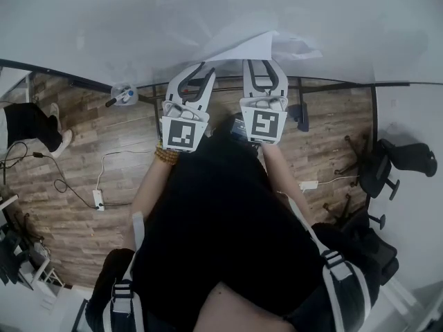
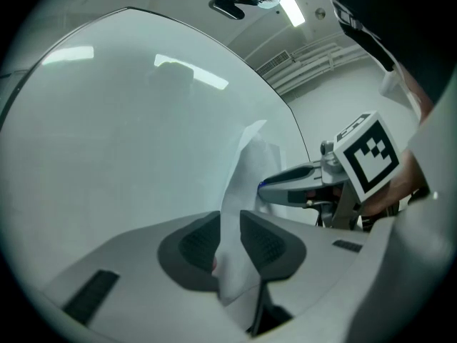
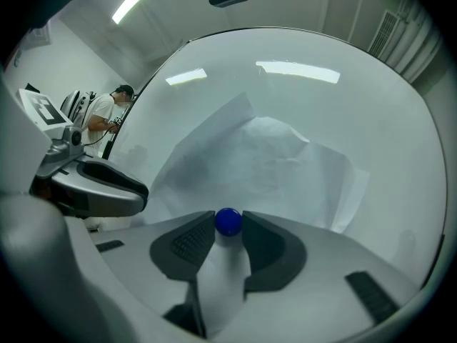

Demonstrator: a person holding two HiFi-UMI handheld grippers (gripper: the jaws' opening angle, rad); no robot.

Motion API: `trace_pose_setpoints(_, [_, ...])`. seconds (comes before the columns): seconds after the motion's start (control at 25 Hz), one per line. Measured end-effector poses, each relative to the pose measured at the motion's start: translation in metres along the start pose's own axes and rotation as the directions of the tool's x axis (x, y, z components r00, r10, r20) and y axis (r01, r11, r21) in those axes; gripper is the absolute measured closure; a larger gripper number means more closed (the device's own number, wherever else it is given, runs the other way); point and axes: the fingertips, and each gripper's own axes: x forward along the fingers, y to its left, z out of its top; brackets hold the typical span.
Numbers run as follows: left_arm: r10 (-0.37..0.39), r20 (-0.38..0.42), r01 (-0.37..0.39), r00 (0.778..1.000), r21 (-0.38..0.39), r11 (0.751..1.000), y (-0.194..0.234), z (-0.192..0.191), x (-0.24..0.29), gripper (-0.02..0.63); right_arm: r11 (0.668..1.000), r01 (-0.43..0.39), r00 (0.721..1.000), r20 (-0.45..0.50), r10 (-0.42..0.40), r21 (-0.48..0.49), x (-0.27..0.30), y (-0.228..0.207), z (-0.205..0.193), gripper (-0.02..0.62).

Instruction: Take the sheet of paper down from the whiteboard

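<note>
White paper [image 3: 264,159], creased and bulging, hangs against the whiteboard [image 1: 138,19], part of it lifted off the surface. The left gripper [image 2: 227,227] is clenched on a fold at the paper's edge, which runs up between its two pads. The right gripper [image 3: 228,229], just beside the left, grasps a round blue magnet [image 3: 228,221] between its jaw tips. The paper lies directly behind and below the magnet, but whether the magnet touches the paper cannot be told. Both grippers point level at the whiteboard, side by side. Below is a wood-plank floor [image 1: 83,158] with a power strip [image 1: 98,199] and, at the right, a chair [image 1: 387,168].
</note>
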Motion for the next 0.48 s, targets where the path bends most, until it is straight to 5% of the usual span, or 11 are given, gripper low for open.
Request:
trace_pose_setpoints(0.24, [-0.03,-0.013,0.03,0.999,0.002,1.0,-0.011,-0.002,-0.002,0.52,1.0,0.005,1.0,-0.01,-0.005,0.002,-0.002,-0.003,-0.002,0.477])
trace_pose_setpoints(0.48, [0.104,-0.055,-0.108,0.993,-0.063,0.992,0.022,-0.017,-0.008,0.52,1.0,0.004,1.0,-0.001,-0.004,0.0,-0.002,-0.002,-0.001,0.477])
